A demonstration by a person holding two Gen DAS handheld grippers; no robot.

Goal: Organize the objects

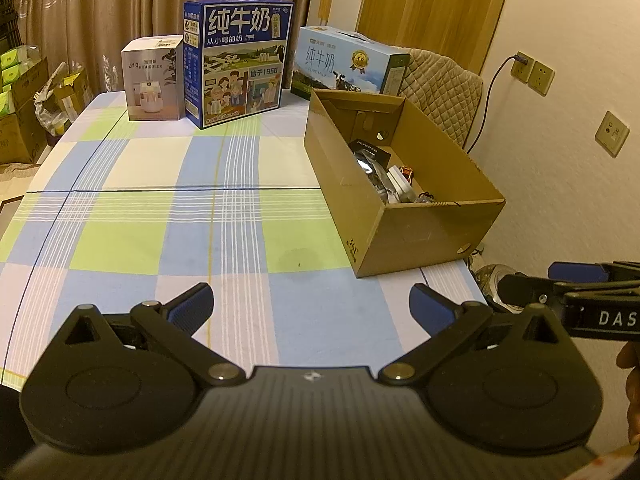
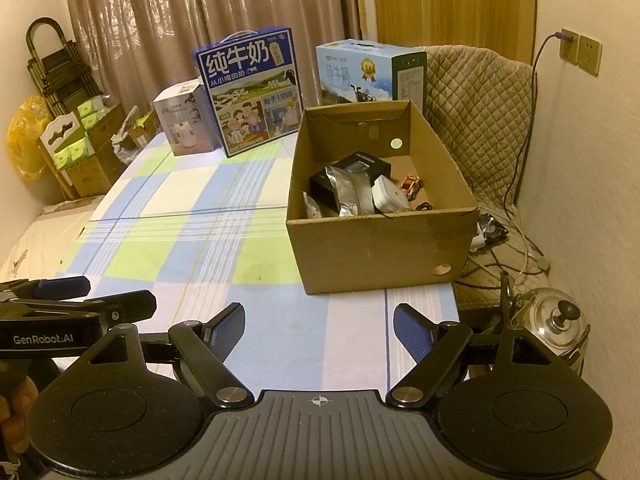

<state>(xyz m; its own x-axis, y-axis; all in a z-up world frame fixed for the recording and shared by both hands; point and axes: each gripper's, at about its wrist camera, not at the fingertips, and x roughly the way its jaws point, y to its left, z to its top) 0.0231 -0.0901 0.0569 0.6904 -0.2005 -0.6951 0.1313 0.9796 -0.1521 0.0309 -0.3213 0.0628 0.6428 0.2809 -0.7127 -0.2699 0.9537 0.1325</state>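
Blue-padded left gripper point(image 1: 311, 306) fingers wide, empty | right gripper point(image 2: 319, 326) same

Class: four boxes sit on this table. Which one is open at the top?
The plain brown cardboard box with small items inside; the white humidifier box and both milk cartons are closed.

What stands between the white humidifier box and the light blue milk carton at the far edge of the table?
The dark blue milk carton stands between the humidifier box and the light blue milk carton. Both wrist views show it.
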